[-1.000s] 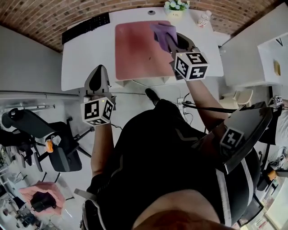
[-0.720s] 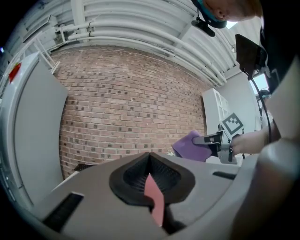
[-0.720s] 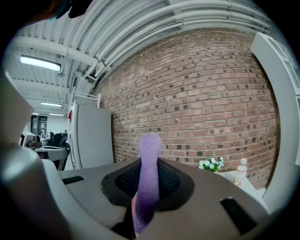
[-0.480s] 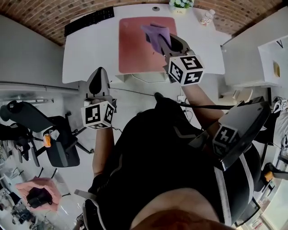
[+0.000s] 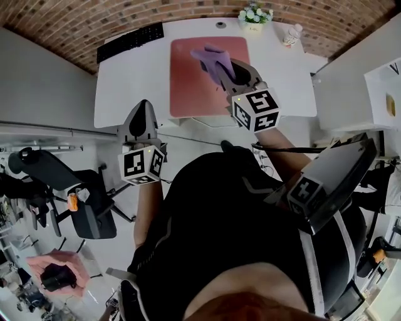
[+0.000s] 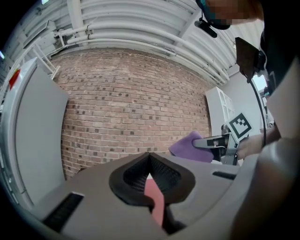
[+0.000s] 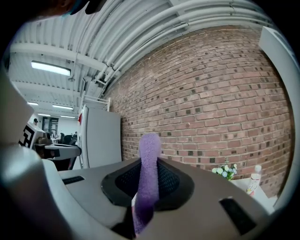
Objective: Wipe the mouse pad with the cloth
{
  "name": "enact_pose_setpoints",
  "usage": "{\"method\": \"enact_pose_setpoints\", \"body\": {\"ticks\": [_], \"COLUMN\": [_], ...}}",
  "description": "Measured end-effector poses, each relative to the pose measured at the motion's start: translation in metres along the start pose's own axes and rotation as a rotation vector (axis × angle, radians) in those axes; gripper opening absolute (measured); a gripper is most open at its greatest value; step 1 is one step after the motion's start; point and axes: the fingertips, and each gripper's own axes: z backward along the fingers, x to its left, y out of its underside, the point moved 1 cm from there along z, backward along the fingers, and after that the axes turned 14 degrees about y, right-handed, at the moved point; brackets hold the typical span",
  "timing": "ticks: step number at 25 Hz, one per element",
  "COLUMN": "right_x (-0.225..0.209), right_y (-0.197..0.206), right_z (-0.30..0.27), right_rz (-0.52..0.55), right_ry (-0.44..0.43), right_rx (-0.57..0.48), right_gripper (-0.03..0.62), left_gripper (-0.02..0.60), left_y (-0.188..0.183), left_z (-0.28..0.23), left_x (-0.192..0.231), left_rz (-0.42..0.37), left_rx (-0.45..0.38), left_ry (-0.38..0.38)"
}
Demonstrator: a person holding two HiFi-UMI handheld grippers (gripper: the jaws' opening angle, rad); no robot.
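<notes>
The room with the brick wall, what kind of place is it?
Probably an office: a white desk carrying a keyboard and a red mouse pad, with black office chairs beside it on the floor.

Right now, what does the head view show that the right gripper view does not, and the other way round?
Only the head view: the whole mouse pad, the keyboard and an office chair. Only the right gripper view: the ceiling lights, and the jaws of the right gripper shut on the cloth. Both: the cloth, the flowers, the bottle and the brick wall.
</notes>
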Motion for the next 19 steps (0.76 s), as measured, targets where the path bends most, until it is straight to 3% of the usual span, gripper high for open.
{"method": "enact_pose_setpoints", "body": {"ticks": [19], "right_x": [-0.014], "right_y": [-0.006], "right_z": [-0.01], "right_rz": [0.01], "right_ry": [0.003], "right_rx": [-0.022], "right_gripper": [0.058], "left_gripper": [0.003], "left_y": [-0.009], "left_z": [-0.021], "left_x": [0.005], "left_rz": [-0.001], "left_rx": [-0.006], "left_ry": [-0.02]}}
